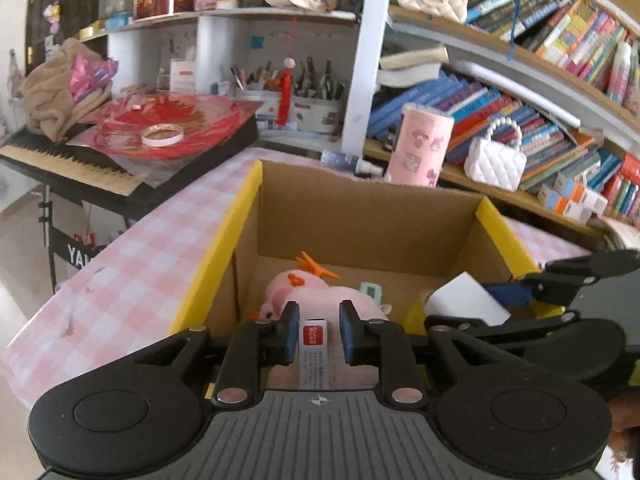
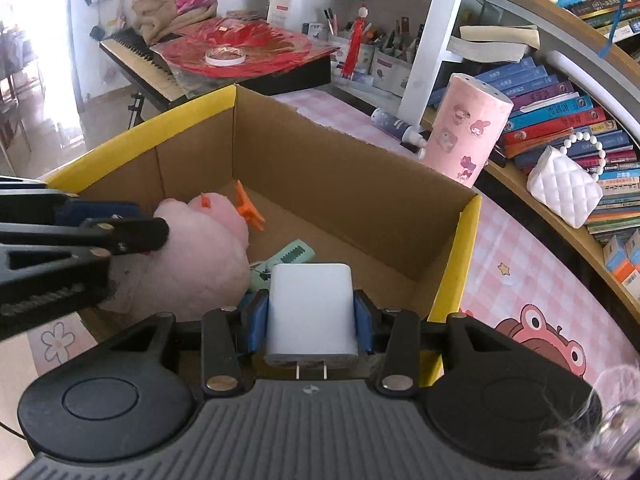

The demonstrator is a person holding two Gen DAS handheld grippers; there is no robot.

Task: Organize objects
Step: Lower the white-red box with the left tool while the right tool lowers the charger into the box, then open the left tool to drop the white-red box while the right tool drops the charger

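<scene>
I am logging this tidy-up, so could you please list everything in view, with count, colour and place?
cardboard box: one, brown with yellow rim, on the pink checked table.
plush toy: one, pink, inside box.
hair clip: one, orange, inside box.
charger: one, white, in right gripper.
small stick: one, white with red label, between the left pads.
pink tumbler: one, behind box.
white handbag: one, on bookshelf.
left gripper: slightly open.

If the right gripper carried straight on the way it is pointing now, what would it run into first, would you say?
The right gripper, shut on the white charger, points down into the cardboard box. First in line looks like the mint-green item on the box floor, beside the pink plush toy; depth is hard to judge.
</scene>
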